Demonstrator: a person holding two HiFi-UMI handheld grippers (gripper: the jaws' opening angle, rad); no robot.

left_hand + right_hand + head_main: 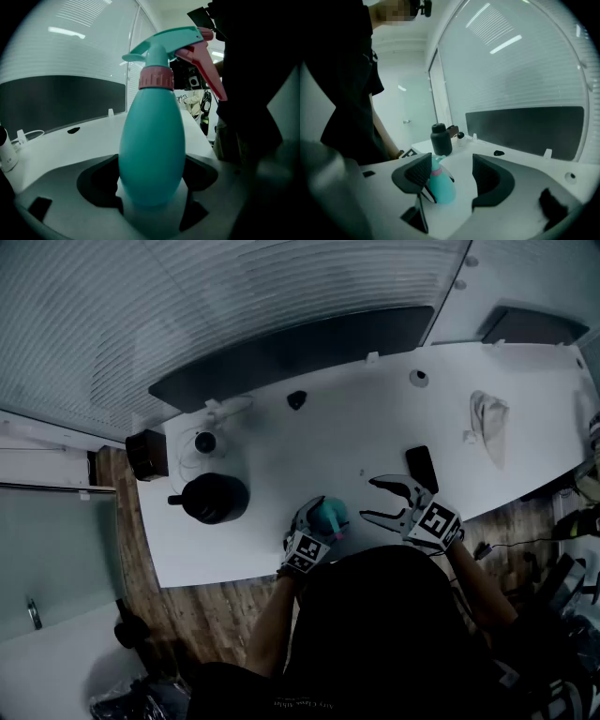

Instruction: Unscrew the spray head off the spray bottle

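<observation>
I am working on the first step: steadying the spray bottle (pixel 330 515) so the head can be turned. My left gripper (pixel 151 187) is clamping the bottle's teal belly, pads pressing on both sides at a wide spread. The bottle is standing upright close to the near edge of the table (pixel 375 418), about midway along it. Its spray head (pixel 173 44) and the pink collar (pixel 156 78) beneath it are sitting fully on the neck, so I judge that no unscrewing is done yet. My right gripper (pixel 386 502) is hovering just beside the bottle, toward the table's right end, with its jaws spread wide and nothing between them. Next, I am expecting to bring the right jaws over the collar, close on it and twist, while the left is holding the body firm against the turn.
</observation>
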